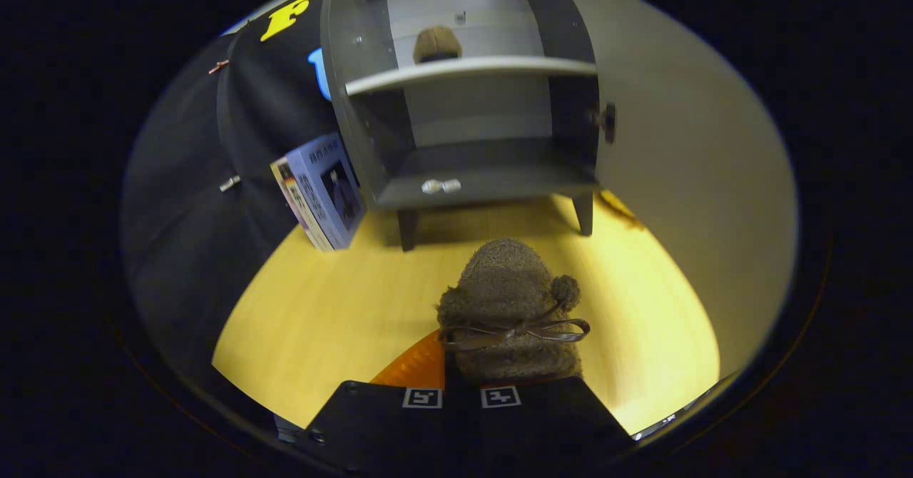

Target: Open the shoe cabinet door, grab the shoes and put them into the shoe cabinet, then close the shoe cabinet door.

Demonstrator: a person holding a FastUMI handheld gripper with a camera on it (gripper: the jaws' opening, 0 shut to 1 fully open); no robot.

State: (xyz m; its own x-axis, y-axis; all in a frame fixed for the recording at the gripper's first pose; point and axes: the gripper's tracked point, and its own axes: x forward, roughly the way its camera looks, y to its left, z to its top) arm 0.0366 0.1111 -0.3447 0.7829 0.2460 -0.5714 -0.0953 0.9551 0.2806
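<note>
The jaws (460,385) are closed down on the heel end of a fuzzy brown shoe (508,299), which sticks out straight ahead of them with its toe pointing toward the cabinet (463,107). Both fingers press the shoe from either side, so the gap between them is narrow and taken up by the shoe's rear. A thin dark lace is tied in a bow (517,332) across the top of the shoe, just ahead of the fingertips, and a small pompom (565,290) sits on its right side. An orange piece (417,364) shows beside the left finger, under the shoe's edge.

The shoe is held above the yellow wooden floor (342,307), short of the cabinet, which stands well beyond on dark legs. The cabinet door (677,143) is swung open to the right, with a dark knob (608,123) near its inner edge. Inside, a light shelf (471,70) splits the cabinet into upper and lower compartments. A second brown shoe (436,44) rests on that shelf in the upper compartment. The lower compartment holds a small pale object (441,186) at the front lip of its floor. A bluish box (321,192) leans against the cabinet's left side, tilted, touching the floor
</note>
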